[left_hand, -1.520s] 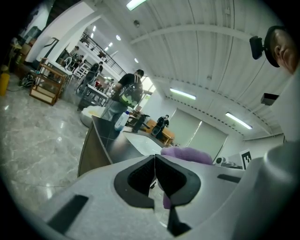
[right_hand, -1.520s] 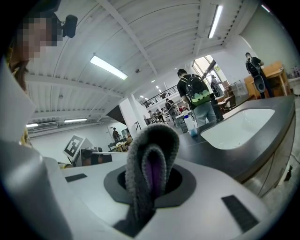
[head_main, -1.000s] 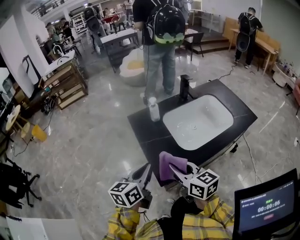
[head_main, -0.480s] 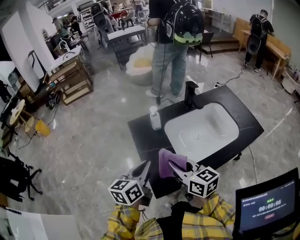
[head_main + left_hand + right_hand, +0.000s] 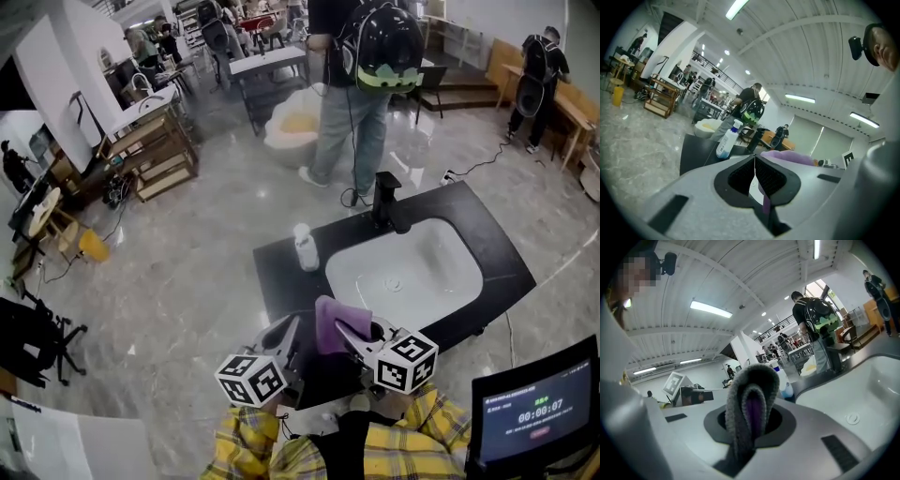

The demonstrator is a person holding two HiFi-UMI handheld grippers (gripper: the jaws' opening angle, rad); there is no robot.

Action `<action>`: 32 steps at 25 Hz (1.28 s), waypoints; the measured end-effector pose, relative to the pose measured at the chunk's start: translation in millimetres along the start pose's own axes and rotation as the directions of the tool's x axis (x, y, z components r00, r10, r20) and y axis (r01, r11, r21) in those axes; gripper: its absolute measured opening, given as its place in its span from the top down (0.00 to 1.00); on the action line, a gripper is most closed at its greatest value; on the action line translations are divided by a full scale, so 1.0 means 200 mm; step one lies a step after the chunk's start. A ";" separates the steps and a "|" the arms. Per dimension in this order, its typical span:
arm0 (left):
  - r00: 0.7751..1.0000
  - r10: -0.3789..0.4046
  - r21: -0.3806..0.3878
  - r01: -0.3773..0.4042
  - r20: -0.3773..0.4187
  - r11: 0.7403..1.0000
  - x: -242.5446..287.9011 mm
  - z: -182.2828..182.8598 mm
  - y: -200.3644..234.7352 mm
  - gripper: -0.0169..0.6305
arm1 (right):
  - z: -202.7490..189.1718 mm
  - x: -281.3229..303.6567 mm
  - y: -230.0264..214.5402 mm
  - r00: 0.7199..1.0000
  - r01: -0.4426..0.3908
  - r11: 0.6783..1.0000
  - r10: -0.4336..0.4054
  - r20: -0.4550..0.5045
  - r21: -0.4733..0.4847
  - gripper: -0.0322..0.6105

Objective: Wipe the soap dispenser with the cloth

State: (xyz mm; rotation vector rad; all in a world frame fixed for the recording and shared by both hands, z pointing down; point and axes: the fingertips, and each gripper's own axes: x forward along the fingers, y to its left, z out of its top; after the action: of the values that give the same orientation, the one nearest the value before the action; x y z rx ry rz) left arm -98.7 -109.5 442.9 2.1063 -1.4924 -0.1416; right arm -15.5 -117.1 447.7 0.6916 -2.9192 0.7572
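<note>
The soap dispenser (image 5: 306, 247), a clear bottle with a white pump top, stands on the black counter (image 5: 281, 272) left of the white basin (image 5: 412, 272). In the left gripper view the soap dispenser (image 5: 727, 139) stands ahead and a little left. My right gripper (image 5: 349, 330) is shut on a folded purple cloth (image 5: 330, 323), which stands up between its jaws; in the right gripper view the cloth (image 5: 751, 414) fills the middle. My left gripper (image 5: 286, 336) is shut with nothing in it, at the counter's near edge. Both grippers are short of the dispenser.
A black tap (image 5: 384, 199) stands behind the basin. A person with a black backpack (image 5: 370, 56) stands beyond the counter. A wooden cart (image 5: 155, 155) is at the far left, and a monitor (image 5: 530, 408) at the bottom right. Grey marble floor surrounds the counter.
Both grippers and my view have moved forward toward the counter; the sink and dispenser now sit closer. The cloth stays in the right gripper.
</note>
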 end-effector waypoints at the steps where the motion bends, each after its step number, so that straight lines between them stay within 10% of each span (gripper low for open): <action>1: 1.000 0.007 -0.006 -0.007 0.010 1.000 0.02 0.01 -0.01 0.96 | 0.00 -0.01 -0.02 1.000 -0.005 1.000 0.005 -0.007 -0.007 0.89; 13: 0.996 0.073 0.036 -0.075 0.041 0.997 0.20 0.08 0.03 0.96 | 0.04 0.03 -0.19 0.999 -0.036 0.999 0.036 -0.024 -0.019 0.89; 32: 0.999 -0.016 0.144 0.022 -0.041 0.989 0.43 0.29 0.19 0.96 | 0.13 0.26 -0.28 0.996 0.085 0.996 -0.085 0.022 -0.011 0.89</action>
State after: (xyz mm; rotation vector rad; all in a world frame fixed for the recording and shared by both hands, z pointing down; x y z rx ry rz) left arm -120.2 -216.9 432.1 2.2246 -1.4997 0.0014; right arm -35.4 -194.8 457.4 0.8216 -2.8892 0.7285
